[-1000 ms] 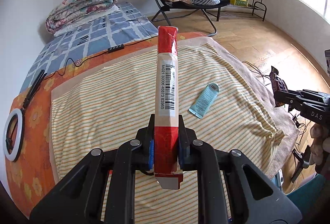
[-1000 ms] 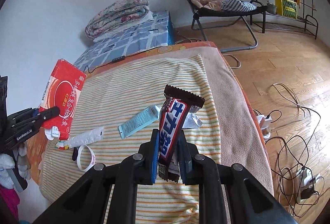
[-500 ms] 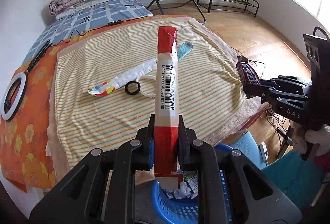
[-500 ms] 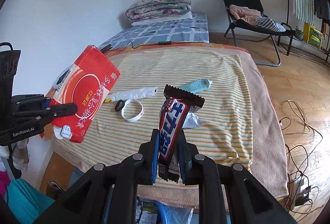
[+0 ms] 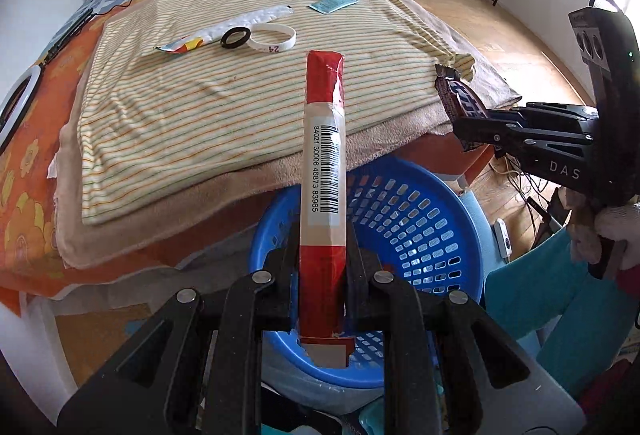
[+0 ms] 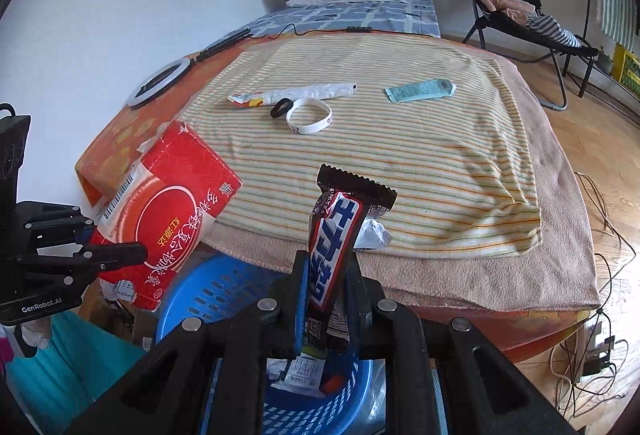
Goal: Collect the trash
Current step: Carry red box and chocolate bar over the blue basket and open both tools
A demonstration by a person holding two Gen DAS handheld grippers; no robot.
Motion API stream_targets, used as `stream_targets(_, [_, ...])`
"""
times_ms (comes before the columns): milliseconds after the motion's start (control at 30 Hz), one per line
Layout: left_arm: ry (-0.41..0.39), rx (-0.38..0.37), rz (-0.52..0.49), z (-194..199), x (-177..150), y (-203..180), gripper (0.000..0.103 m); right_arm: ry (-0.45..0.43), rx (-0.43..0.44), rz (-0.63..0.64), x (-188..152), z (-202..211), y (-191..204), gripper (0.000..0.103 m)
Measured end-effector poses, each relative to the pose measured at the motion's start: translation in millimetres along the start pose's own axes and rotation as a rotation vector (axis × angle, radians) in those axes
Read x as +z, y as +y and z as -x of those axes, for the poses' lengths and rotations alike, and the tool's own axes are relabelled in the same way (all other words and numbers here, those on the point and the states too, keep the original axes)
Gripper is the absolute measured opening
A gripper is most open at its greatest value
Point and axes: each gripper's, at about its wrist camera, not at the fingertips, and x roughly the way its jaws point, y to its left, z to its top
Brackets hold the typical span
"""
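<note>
A white wristband [image 6: 309,116] touches a black ring [image 6: 281,107] on the striped cloth [image 6: 420,171].

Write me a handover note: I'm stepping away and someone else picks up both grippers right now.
Left gripper: shut on the red box, held over the blue basket.
Right gripper: shut on the candy wrapper, also above the basket, which already holds some trash.
Done: both pieces lifted off the bed and brought to the basket.
Left: drop both in, then fetch the white wrapper and teal packet from the striped sheet. The white wristband and black ring may not be trash.
</note>
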Motion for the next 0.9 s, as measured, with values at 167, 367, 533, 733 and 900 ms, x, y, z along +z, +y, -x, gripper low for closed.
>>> stream_targets(167, [0.03, -0.006, -0.013, -13.1, -16.1, -5.6, 0.015, 0.048, -0.004, 0.003, -22.2, -10.9, 5.5, 0.015])
stream_targets(367, [0.06, -0.028, -0.028, -25.5, -30.1, -15.6, 0.015, 0.086, 0.009, -0.001, -38.7, -23.1, 9.3, 0.015])
stream_targets(533, [0.077, -0.044, -0.065, -28.9, -40.3, -29.6, 0.015, 0.101, 0.017, 0.005, -47.1, -28.3, 15.0, 0.015])
stream_targets(733, [0.124, -0.051, -0.074, -39.2, -50.6, -33.9, 0.015, 0.12, 0.015, 0.021, -52.5, -32.4, 19.5, 0.015])
stream_targets(900, [0.155, -0.047, -0.08, -47.7, -55.7, -36.7, 0.015, 0.135, 0.016, 0.027, -55.5, -36.7, 21.6, 0.015])
